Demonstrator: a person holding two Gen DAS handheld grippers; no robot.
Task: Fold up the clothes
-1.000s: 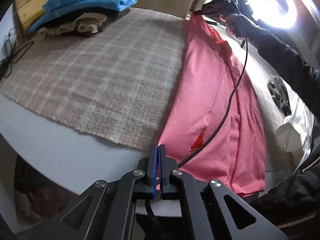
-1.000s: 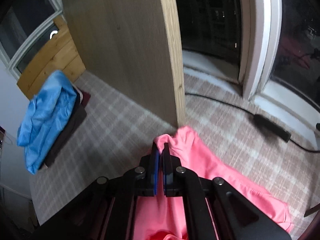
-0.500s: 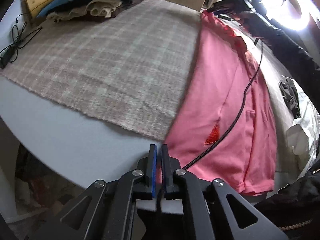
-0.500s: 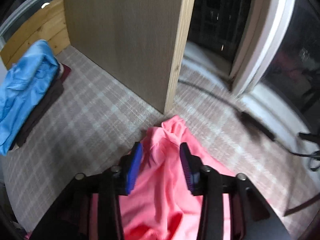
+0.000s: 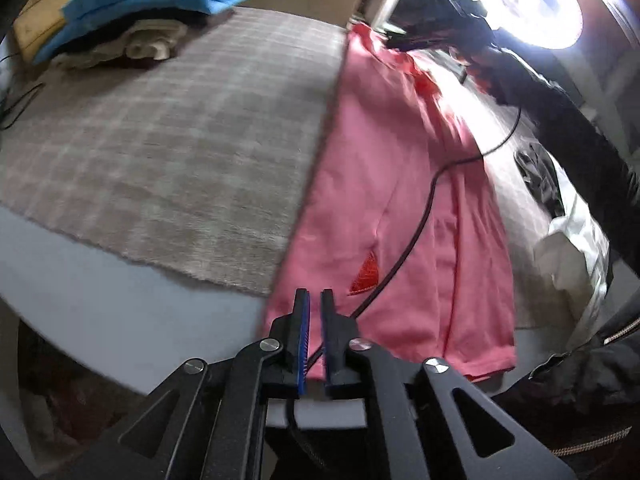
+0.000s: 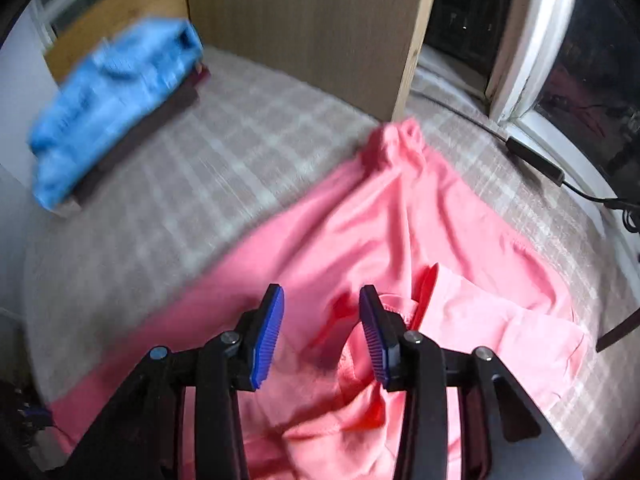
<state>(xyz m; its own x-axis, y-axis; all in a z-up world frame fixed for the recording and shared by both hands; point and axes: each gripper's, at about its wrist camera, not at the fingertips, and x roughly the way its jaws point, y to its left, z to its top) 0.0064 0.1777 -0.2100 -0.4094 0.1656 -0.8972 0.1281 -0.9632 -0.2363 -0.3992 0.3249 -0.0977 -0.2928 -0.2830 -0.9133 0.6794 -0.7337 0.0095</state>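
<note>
Pink garment point(image 5: 400, 184) is lying stretched lengthwise over the plaid blanket point(image 5: 168, 128), running from the near table edge toward the far end. In the right wrist view the same pink garment point(image 6: 400, 240) is spreading out under and ahead of the fingers, rumpled, with a folded-over flap at right.

Left gripper point(image 5: 314, 300) is sitting at the garment's near hem corner; its blue-padded jaws are standing only a narrow slit apart, with pink fabric showing behind the slit. Cannot tell whether cloth is actually pinched. A black cable point(image 5: 424, 208) is trailing across the garment and down past these fingers.

Right gripper point(image 6: 321, 300) is hovering above the bunched collar-end area, jaws spread wide, gripping nothing; fabric is lying below the gap, not between the pads.

Blanket is covering a white table point(image 5: 100, 312). A pile of folded clothes point(image 5: 132, 12), blue one on top, is sitting at the blanket's far left corner, well apart from the pink garment. A wooden board point(image 6: 320, 28) is standing upright just past the garment's far tip.
</note>
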